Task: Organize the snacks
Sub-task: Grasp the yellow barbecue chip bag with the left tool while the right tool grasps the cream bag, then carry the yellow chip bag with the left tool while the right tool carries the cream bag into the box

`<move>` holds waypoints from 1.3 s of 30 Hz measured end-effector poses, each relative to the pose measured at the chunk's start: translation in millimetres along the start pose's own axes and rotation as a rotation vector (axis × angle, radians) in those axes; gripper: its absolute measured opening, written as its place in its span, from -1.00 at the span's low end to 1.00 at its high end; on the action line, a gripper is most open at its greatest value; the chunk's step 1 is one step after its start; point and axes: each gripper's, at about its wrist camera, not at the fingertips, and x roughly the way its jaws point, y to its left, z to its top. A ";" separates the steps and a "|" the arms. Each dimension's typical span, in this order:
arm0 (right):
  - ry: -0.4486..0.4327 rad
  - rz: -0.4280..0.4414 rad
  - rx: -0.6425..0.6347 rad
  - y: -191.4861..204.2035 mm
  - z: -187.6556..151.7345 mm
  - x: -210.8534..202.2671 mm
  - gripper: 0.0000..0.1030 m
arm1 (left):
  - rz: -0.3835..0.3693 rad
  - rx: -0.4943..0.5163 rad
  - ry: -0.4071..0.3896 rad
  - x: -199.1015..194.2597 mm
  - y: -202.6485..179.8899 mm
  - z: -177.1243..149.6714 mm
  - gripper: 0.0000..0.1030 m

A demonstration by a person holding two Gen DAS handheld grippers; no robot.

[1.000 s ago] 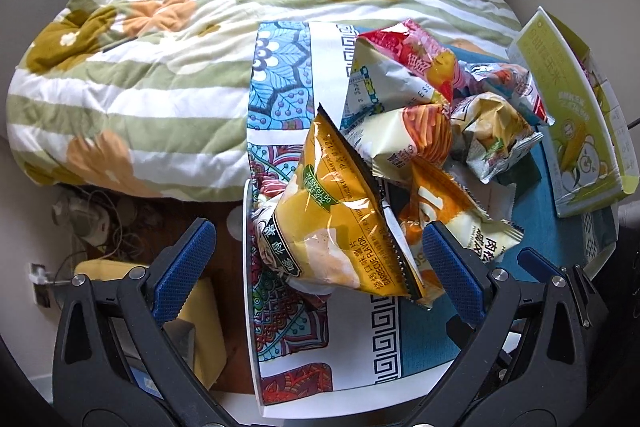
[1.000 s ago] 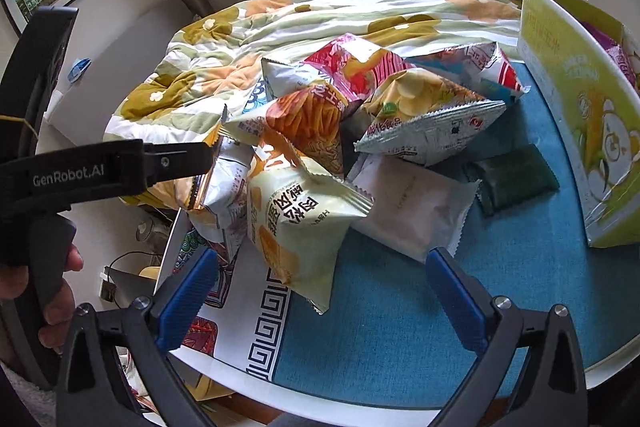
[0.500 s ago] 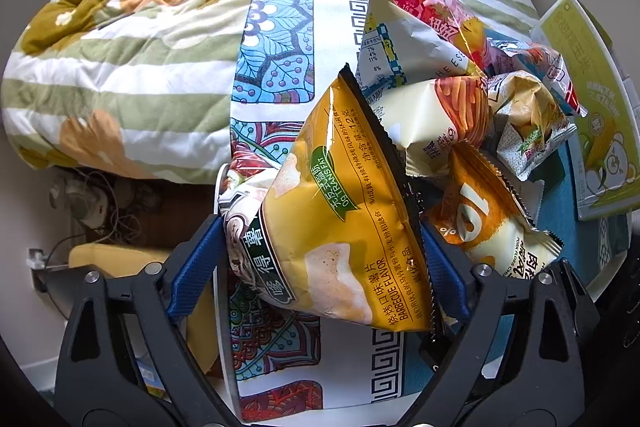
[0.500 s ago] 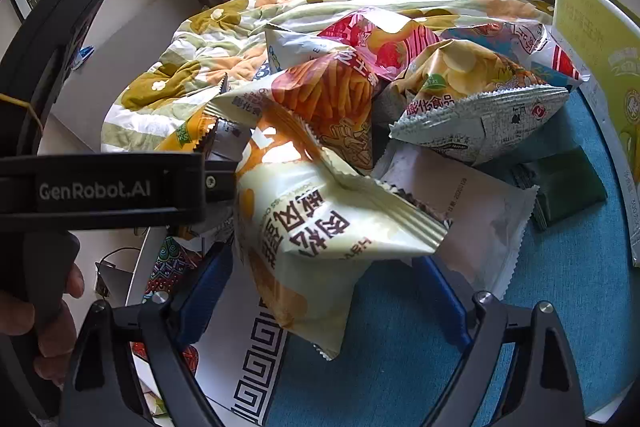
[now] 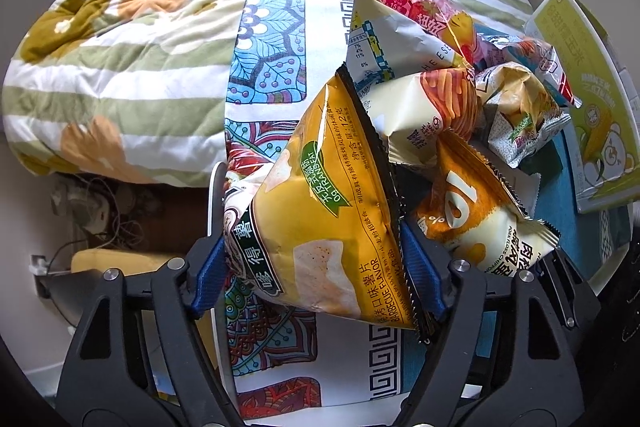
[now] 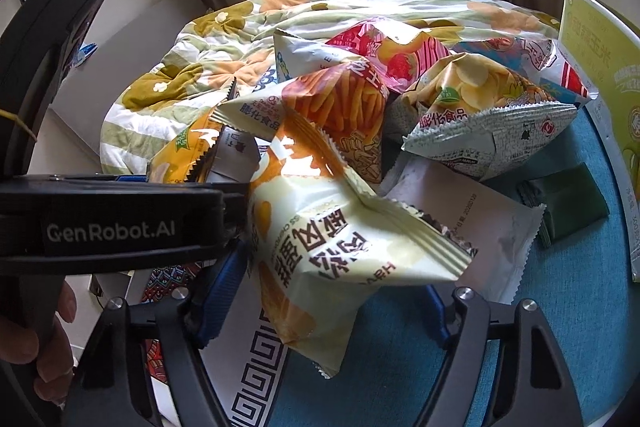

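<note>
Left hand-held gripper (image 5: 320,279) clamped on crinkly yellow chip bag (image 5: 320,211), serrated black seam, at pile's near-left edge on the desk (image 6: 420,379). Right hand-held gripper (image 6: 328,307) pinches glossy cream pork-floss bag (image 6: 332,247). Right view alone shows flat white packet (image 6: 472,223), dark green sachet (image 6: 568,207).

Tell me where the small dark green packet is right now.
In the right wrist view, the dark green packet lies flat on the blue tablecloth, right of the white wrapper, near the green box.
</note>
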 end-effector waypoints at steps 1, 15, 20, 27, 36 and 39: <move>-0.002 -0.004 0.000 0.1 -0.2 0.1 0.40 | 0.000 0.000 -0.001 -0.5 0.1 0.1 0.44; -0.014 0.013 0.007 2.9 -0.4 -9.9 -0.09 | -0.014 -0.010 -0.013 -10.4 1.1 -5.2 0.43; -0.013 0.015 0.015 -0.7 -1.9 -14.7 -0.10 | -0.016 -0.015 -0.025 -19.5 2.5 -8.7 0.43; -0.034 0.014 0.024 -2.1 -0.5 -34.8 -0.10 | -0.026 -0.013 -0.049 -41.0 2.3 -14.3 0.43; -0.112 -0.004 0.058 -11.7 10.8 -91.4 -0.10 | -0.064 0.033 -0.179 -102.6 -18.0 -10.7 0.43; -0.149 -0.023 0.085 -22.3 16.5 -118.3 -0.10 | -0.085 0.064 -0.223 -123.5 -34.4 0.2 0.43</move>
